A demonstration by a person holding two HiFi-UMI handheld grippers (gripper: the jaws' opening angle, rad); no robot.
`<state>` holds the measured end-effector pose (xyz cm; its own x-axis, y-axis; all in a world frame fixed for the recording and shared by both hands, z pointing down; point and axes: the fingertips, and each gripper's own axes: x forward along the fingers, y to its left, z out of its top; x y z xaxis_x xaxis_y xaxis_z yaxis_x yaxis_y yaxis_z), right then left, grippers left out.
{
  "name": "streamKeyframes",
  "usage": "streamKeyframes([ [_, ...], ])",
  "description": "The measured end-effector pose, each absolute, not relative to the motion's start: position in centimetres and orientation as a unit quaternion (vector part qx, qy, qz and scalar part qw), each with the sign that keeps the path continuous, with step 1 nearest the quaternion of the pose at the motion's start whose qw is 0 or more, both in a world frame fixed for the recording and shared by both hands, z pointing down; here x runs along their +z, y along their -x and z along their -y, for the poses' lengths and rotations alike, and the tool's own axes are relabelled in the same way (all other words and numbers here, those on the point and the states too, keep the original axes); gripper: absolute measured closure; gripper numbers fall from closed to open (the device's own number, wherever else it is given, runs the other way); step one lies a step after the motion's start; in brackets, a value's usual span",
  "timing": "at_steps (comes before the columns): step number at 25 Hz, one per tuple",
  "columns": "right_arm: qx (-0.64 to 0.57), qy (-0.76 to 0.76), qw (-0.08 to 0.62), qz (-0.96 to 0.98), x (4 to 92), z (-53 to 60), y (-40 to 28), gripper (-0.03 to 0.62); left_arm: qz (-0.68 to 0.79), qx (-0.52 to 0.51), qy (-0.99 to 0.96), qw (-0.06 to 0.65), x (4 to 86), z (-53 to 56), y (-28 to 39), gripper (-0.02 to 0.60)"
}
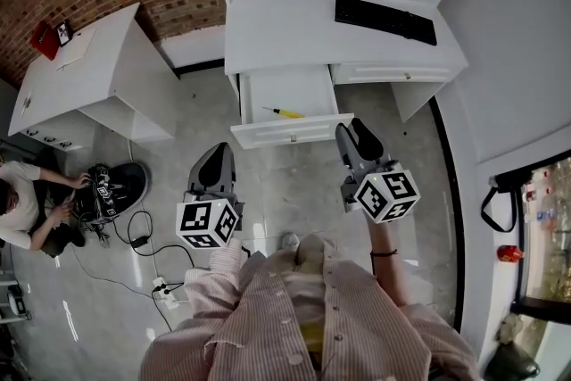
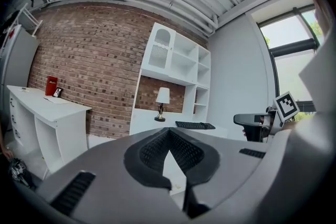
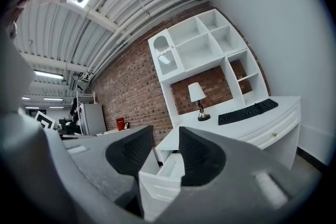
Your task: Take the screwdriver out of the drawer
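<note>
1. Screwdriver (image 1: 287,112) lies inside the open drawer (image 1: 292,135), apart from both grippers.
2. Right gripper (image 1: 355,132) shows jaws spread wide, nothing between them.
3. Left gripper (image 1: 217,158) shows jaws together, empty.

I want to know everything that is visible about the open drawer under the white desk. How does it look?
The drawer is white, painted wood by its look. It is a shallow box with a flat front panel and a small knob. It stands pulled far out from under the desk, level, above the grey floor. Inside lies only a screwdriver with a yellow handle, slanted, near the front. The left claw and the right claw are both apart from it.
</note>
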<state>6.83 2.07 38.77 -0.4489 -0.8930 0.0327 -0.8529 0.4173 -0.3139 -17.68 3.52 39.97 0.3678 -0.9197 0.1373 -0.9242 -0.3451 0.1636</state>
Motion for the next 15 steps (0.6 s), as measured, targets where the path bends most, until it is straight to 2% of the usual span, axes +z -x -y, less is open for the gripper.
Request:
streamKeyframes([
  [15,-0.165,0.495,0.034,-0.853,41.7,6.3,-5.3,0.447,0.559,0.025,-0.817,0.139,42.6,3.8,17.5,0.583],
])
